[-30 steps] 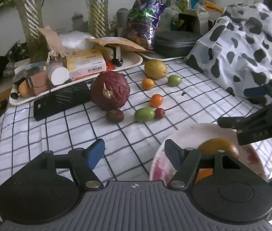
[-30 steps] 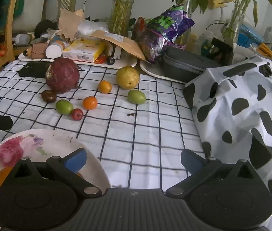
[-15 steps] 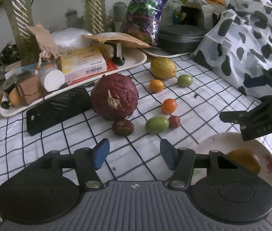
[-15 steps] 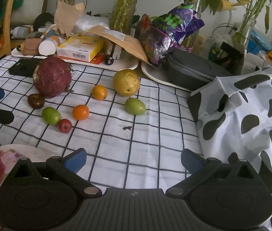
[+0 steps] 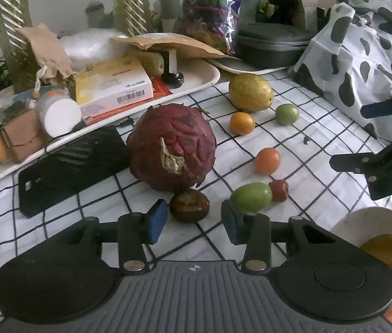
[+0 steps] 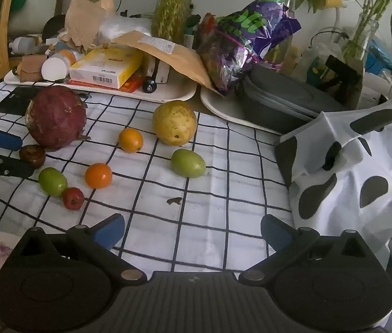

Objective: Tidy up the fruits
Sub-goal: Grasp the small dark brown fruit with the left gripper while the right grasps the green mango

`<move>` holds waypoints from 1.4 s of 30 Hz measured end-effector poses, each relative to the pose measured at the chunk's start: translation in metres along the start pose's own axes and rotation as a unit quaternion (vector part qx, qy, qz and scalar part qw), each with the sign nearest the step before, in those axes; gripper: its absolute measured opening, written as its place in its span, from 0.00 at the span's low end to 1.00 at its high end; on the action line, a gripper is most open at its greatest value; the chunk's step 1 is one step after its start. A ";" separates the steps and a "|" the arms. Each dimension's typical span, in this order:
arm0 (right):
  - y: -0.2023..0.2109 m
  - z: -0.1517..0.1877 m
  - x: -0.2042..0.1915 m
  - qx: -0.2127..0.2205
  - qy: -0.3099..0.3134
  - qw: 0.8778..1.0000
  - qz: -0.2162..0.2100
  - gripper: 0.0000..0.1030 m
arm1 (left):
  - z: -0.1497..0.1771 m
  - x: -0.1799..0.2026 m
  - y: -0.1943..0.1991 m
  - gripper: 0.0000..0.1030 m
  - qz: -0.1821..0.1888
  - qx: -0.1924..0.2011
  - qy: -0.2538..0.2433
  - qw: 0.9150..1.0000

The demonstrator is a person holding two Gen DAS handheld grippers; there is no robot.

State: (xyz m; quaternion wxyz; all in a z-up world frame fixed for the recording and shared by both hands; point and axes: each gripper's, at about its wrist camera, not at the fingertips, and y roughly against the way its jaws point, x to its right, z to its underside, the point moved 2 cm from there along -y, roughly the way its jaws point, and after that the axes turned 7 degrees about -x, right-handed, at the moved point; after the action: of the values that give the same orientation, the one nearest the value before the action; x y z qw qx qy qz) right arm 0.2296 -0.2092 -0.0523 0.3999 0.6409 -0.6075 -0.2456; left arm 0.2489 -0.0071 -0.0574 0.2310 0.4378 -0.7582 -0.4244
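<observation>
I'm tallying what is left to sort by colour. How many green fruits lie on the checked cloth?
2. One green fruit lies touching the small red fruit; the other green fruit lies in front of the big yellow fruit. The purple cabbage might hide more.

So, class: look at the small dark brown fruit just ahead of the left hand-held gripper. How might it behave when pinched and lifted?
The small dark brown fruit looks rounded and squat, so it may roll if nudged off-centre. Its skin seems wrinkled and dull, probably giving the pads of the left hand-held gripper fair friction. It touches the big red fruit, which could shift.
</observation>
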 end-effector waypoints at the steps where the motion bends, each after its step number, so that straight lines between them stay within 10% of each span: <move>1: -0.002 -0.001 0.000 -0.001 0.001 1.000 0.000 1.00 | -0.001 -0.001 -0.003 0.41 0.000 -0.002 -0.001 1.000; 13: -0.027 -0.016 0.010 0.002 -0.001 0.999 -0.034 0.98 | -0.007 -0.006 -0.013 0.30 0.015 -0.019 0.001 1.000; 24: -0.053 -0.028 0.031 0.002 -0.055 0.996 -0.066 0.64 | -0.004 -0.013 -0.004 0.30 0.010 -0.018 0.002 1.000; 42: -0.066 -0.042 0.027 0.020 -0.096 0.990 -0.105 0.39 | -0.002 -0.026 0.003 0.30 0.010 -0.016 0.008 1.000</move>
State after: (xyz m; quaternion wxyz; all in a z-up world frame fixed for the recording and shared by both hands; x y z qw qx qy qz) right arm 0.3055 -0.2304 -0.0780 0.2987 0.6827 -0.5771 -0.3342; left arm 0.2625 0.0156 -0.0535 0.2483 0.4304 -0.7535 -0.4305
